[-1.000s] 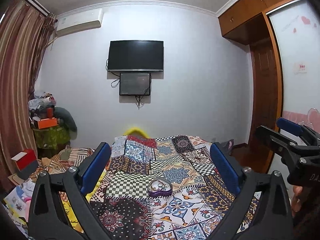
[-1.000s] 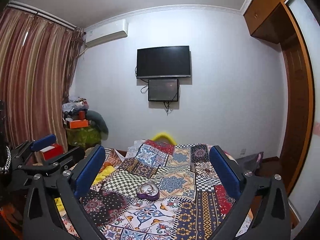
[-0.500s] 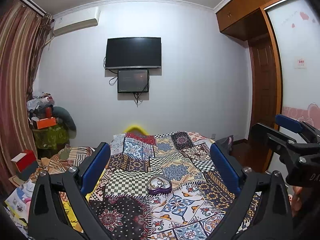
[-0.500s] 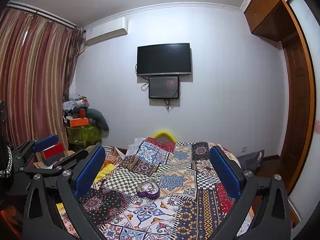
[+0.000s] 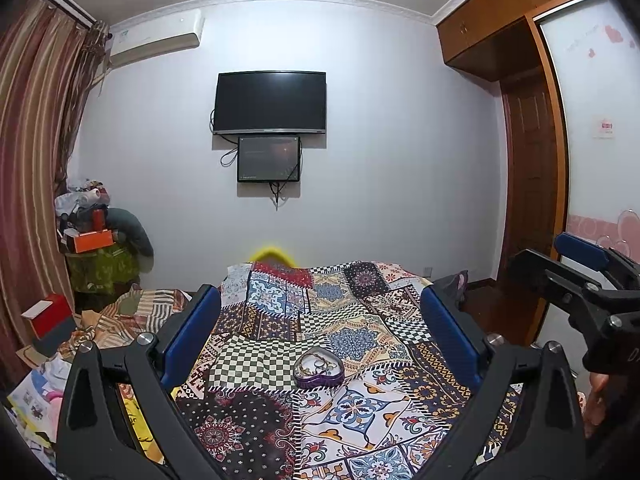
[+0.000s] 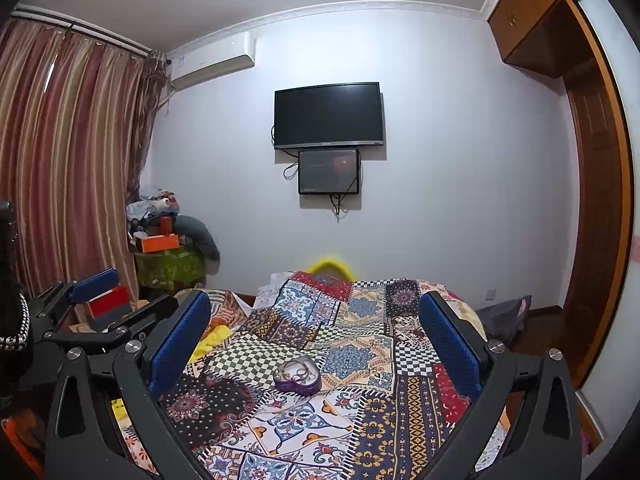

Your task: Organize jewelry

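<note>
A purple heart-shaped jewelry box (image 5: 318,369) with several rings and bracelets in it sits on the patchwork bedspread (image 5: 360,408); it also shows in the right wrist view (image 6: 298,377). My left gripper (image 5: 320,332) is open and empty, held above the bed with the box between and beyond its fingers. My right gripper (image 6: 316,336) is open and empty, at a similar height. The right gripper shows at the right edge of the left wrist view (image 5: 580,280). The left gripper shows at the left of the right wrist view (image 6: 92,312).
A TV (image 5: 270,103) and a small screen hang on the far wall. A cluttered stand with an orange box (image 5: 90,240) stands at the left by the curtains (image 6: 60,168). A red box (image 5: 48,314) and papers lie left of the bed. A wooden door (image 5: 528,208) is at right.
Both views have tilted slightly upward, so the bed and the box sit a little lower in frame. Both grippers stay open and empty.
</note>
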A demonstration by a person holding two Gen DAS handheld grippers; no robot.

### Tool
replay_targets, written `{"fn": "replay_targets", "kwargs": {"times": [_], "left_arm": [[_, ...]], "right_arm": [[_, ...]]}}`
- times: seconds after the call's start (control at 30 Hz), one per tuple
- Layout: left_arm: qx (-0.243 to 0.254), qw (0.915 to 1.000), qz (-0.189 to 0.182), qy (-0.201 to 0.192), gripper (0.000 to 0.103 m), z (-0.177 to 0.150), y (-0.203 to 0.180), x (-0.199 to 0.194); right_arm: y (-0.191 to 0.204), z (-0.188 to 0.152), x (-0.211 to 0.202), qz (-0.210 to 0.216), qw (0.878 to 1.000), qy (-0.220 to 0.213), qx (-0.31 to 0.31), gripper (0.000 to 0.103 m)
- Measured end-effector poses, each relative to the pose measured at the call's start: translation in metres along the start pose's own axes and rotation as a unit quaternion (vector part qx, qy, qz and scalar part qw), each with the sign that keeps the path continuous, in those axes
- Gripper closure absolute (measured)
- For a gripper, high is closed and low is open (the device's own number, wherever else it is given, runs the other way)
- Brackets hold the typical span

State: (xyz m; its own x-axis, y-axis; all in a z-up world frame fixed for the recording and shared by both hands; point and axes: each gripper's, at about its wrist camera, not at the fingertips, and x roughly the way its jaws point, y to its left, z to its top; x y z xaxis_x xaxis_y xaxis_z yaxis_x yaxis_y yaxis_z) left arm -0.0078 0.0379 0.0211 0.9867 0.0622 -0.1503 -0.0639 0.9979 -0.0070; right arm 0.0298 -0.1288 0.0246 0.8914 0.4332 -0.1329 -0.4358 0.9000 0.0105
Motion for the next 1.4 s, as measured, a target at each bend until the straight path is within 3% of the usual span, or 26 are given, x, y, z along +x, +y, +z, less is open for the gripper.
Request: {"fn": "replay_targets", "kwargs": {"times": [1.4], "left_arm": [[-0.013, 0.9994, -0.028, 0.014, 0.002, -0.0008, 0.0038, 0.0064]], "right_arm": [[-0.0047, -0.0046, 0.0070, 0.002, 1.000, 0.015, 0.010, 0.000]]}}
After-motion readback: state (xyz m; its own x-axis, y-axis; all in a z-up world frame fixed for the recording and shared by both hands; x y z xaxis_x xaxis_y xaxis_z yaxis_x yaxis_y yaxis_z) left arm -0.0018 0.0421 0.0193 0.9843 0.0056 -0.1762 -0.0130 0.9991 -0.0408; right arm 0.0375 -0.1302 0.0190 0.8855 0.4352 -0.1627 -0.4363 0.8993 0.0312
